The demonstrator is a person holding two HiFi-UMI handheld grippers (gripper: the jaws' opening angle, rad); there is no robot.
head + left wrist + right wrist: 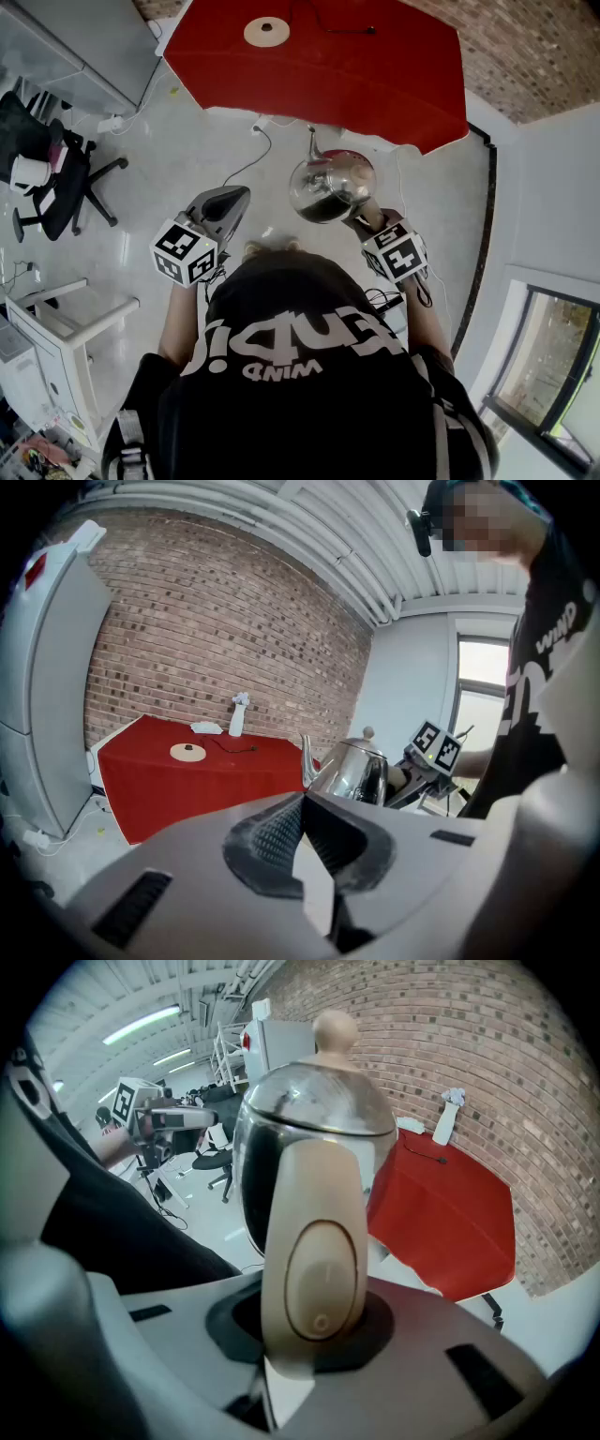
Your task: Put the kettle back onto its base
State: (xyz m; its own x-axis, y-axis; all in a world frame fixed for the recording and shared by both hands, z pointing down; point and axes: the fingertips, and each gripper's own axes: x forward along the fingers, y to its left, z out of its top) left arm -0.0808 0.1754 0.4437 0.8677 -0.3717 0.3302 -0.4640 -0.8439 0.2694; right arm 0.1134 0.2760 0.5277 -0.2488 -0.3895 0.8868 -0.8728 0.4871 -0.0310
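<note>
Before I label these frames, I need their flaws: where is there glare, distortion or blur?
Head view: bright glints on the steel kettle, otherwise sharp. Left gripper view: the fisheye lens bends the brick wall, and the window is blown out. Right gripper view: the kettle's handle looms large, close to the lens.

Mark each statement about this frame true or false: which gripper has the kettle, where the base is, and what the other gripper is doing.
1. The right gripper holds the kettle by its handle. True.
2. The kettle already sits on its base. False: the base lies bare on the red table, and the kettle is held in the air, short of the table.
3. The left gripper grips the kettle's lid. False: its jaws are together on nothing, apart from the kettle.
4. A cord runs from the base across the table. True.
</note>
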